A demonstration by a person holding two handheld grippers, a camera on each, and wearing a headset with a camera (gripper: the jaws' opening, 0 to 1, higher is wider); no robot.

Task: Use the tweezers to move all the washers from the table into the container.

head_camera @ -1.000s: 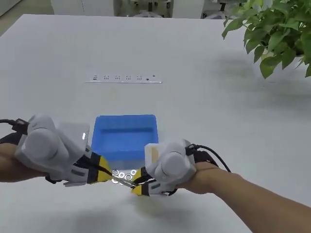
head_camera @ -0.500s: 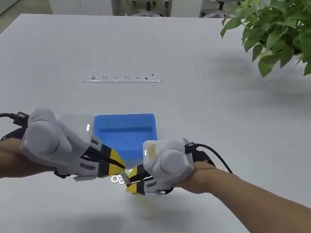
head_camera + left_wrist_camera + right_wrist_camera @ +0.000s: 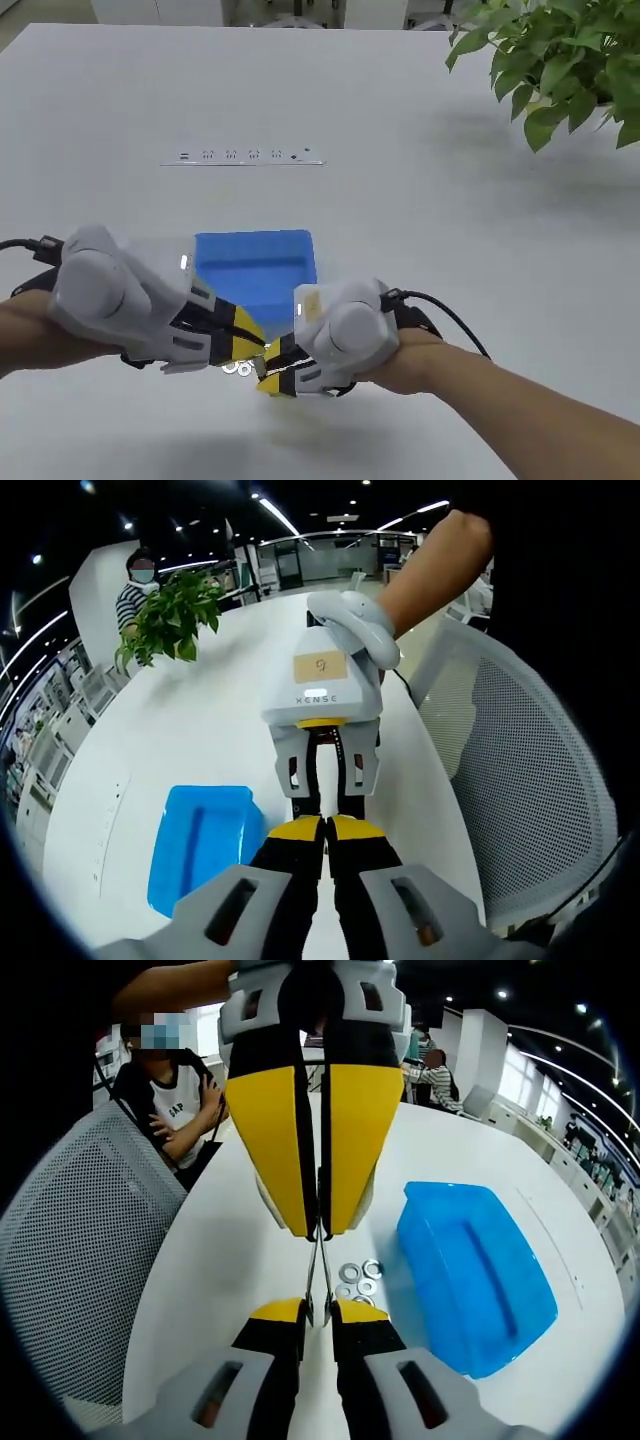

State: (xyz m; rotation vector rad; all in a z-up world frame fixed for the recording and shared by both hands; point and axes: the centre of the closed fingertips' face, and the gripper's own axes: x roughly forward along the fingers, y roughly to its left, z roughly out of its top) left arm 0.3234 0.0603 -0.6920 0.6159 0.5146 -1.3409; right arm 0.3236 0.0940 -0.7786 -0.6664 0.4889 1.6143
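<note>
Near the front edge of the white surface (image 3: 400, 200), the two grippers meet nose to nose just in front of the blue container (image 3: 255, 262). The left claw (image 3: 248, 338) points in from the left and the right claw (image 3: 272, 368) from the right, and their yellow tips nearly touch.

From the right gripper view, the left claw (image 3: 318, 1230) hangs down from the top. Its broad yellow jaws are pressed together on one end of the thin metal tweezers (image 3: 317, 1270). The right claw (image 3: 318, 1312) is closed on the other end, so both claws grip the tweezers at once. The tool runs straight between them.

A small cluster of washers (image 3: 358, 1278) lies flat on the surface, just beside the tweezers and close against the near wall of the container (image 3: 470, 1270). Whether the tweezers touch any washer cannot be told. In the head view the washers (image 3: 237, 367) peek out from under the two claws, outside the container.

From the left gripper view, the left claw (image 3: 325, 828) has its jaws shut, with the right claw (image 3: 322, 802) facing it head on. The container (image 3: 205, 840) lies off to the left.

A flat strip of sockets (image 3: 240, 157) is set into the surface beyond the container. A leafy plant (image 3: 560, 70) stands at the far right corner, and a mesh chair (image 3: 510, 780) sits beside the surface.
</note>
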